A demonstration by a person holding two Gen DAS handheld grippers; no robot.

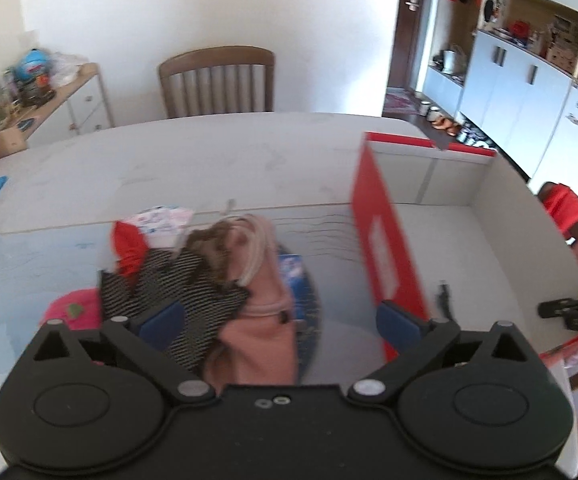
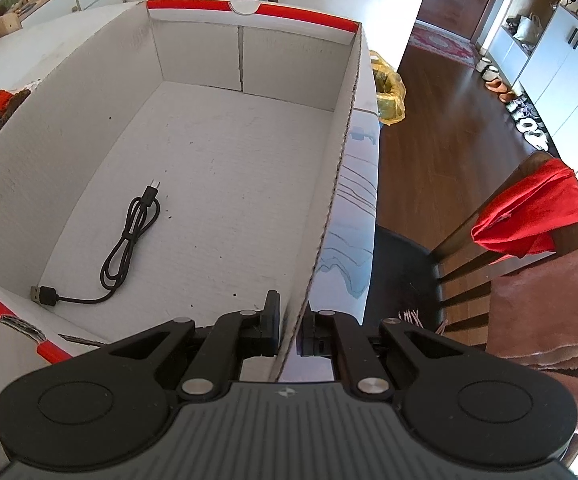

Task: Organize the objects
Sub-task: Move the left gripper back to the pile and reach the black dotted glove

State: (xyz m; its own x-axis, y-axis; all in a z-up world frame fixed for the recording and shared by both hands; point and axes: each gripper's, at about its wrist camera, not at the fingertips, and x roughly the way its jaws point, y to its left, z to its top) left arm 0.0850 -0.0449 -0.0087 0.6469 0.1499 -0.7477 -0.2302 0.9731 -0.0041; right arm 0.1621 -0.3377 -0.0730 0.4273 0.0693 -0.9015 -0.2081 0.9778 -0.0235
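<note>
A heap of clothes lies on the table just left of the box: a pink garment, a black-and-white knit piece, a red cloth and something brown and furry. My left gripper hovers over this heap, open wide, nothing between its blue pads. The red-and-white cardboard box stands open, and a black USB cable lies on its floor. My right gripper is shut on the box's right wall, one finger inside and one outside.
A small printed pack and a magenta item lie by the heap. A wooden chair stands at the table's far side. Right of the table, another chair carries a red cloth and a pink towel.
</note>
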